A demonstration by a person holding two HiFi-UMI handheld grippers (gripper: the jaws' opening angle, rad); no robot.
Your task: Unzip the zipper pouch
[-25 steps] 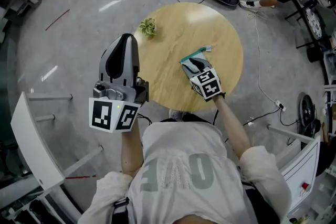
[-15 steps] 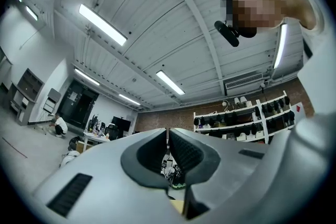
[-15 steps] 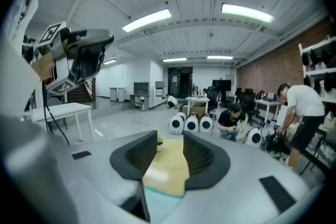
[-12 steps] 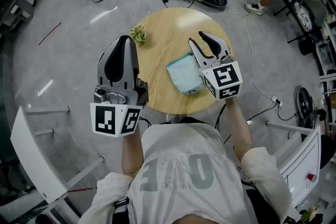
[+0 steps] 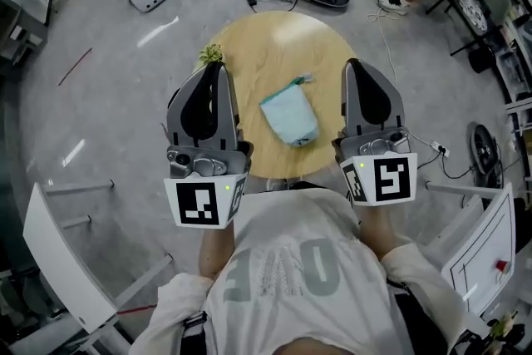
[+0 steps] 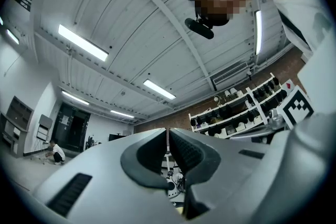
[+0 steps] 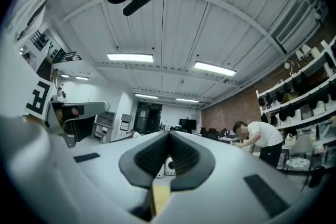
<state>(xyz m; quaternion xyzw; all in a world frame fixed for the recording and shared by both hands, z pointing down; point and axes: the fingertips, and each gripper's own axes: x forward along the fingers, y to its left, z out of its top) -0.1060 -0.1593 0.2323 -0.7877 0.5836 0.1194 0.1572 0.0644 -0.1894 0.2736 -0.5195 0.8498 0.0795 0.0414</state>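
Pouch (image 5: 288, 117), teal, lies flat on the round wooden table (image 5: 274, 37), around the middle and somewhat toward the person's side. Its long axis runs slantwise, from the far side to the near side, with the near end shifted a little to the person's right. A thin tab at its far right corner points away and to the right; the zip itself is too small to read. Bare wood shows on every side of the pouch, with the widest free area on the far half of the table. A small green plant (image 5: 210, 54) stands at the far left rim, well apart from the pouch. Left gripper (image 5: 211, 71) is held up over the table's left edge, right gripper (image 5: 358, 65) over its right edge; neither touches the pouch, which sits between them in the head view. Both gripper views look up at the ceiling. Left gripper (image 6: 168, 140): jaws pressed together, nothing between them. Right gripper (image 7: 169, 137): jaws pressed together, nothing between them. Grey floor surrounds the table; cables and white housings lie beyond its far side.
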